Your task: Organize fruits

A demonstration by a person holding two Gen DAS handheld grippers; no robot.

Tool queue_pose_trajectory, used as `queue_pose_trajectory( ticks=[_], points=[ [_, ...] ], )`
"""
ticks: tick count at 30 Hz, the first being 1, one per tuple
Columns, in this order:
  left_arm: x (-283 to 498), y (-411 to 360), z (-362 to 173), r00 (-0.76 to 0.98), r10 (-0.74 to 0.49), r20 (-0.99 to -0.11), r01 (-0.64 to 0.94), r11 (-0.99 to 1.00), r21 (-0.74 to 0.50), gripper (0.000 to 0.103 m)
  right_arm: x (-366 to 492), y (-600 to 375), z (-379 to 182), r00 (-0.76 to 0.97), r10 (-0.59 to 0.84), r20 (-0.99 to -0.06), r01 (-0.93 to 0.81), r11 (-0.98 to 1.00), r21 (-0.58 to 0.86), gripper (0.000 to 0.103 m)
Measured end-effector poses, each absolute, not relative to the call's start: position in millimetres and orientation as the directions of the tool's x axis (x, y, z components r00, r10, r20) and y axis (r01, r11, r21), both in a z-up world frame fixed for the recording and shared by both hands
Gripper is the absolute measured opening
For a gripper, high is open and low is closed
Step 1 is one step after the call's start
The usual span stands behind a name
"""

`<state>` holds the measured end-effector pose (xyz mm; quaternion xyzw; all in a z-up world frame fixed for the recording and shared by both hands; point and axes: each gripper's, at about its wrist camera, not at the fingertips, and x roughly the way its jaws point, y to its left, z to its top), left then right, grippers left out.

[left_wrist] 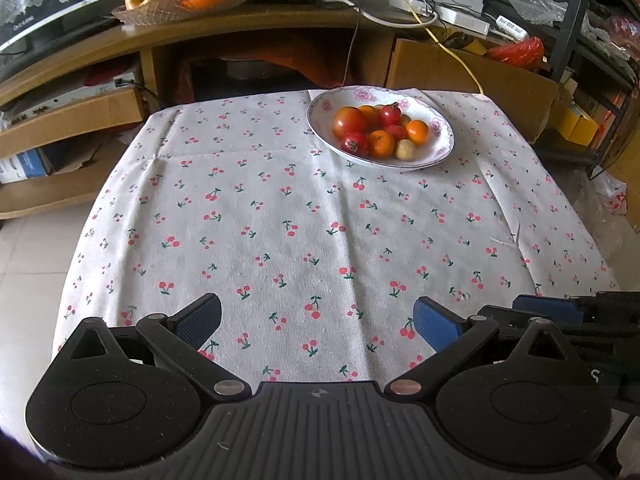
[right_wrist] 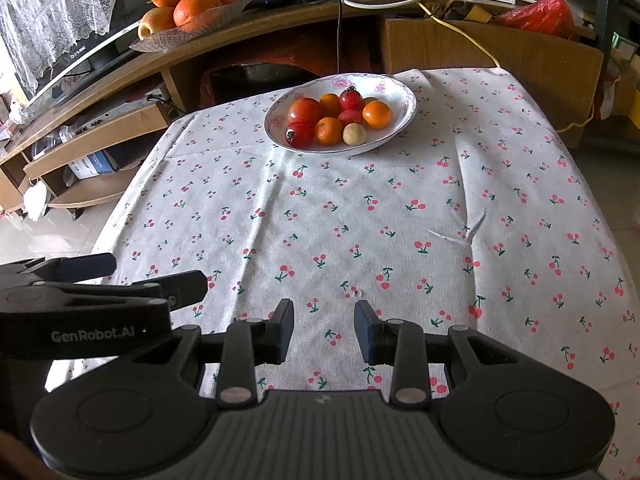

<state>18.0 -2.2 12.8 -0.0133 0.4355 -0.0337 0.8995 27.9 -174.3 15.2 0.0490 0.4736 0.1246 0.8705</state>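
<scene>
While both grippers hover low over the near edge of the cherry-print tablecloth (left_wrist: 280,208), the fruits sit piled in a white plate (right_wrist: 400,120) with pink flowers on its rim, at the cloth's far edge. Counted in the plate: one large red-orange tomato (right_wrist: 305,110), about three small red fruits, about three small oranges, and one pale round fruit (right_wrist: 354,135); some are partly hidden. Between the plate and the grippers the cloth lies open, creased, its corners falling off the table. The left gripper (left_wrist: 318,316) has its fingers wide apart, gripping nothing. The right gripper (right_wrist: 324,330) has its fingers apart by a narrower gap, also bare. Beyond the plate, a wooden desk (right_wrist: 280,20) carries a glass dish (right_wrist: 188,28) of larger fruit.
</scene>
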Motion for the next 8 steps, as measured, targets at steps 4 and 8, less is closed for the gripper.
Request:
queue_pose_trajectory(
  ticks=[4,8],
  points=[
    [17.6,-3.5,11.9,0.618,-0.05,-0.785,0.038,0.999,-0.034,0.103,27.9,-174.6,15.1,0.522,0.266,-0.811,-0.171,0.964,0.206,0.032],
    [18.4,-2.6,10.5,0.611,-0.042,-0.791,0.03,0.999,-0.03,0.103,27.1,-176.3,13.4,0.523,0.265,-0.81,-0.17,0.964,0.205,0.032]
  ],
)
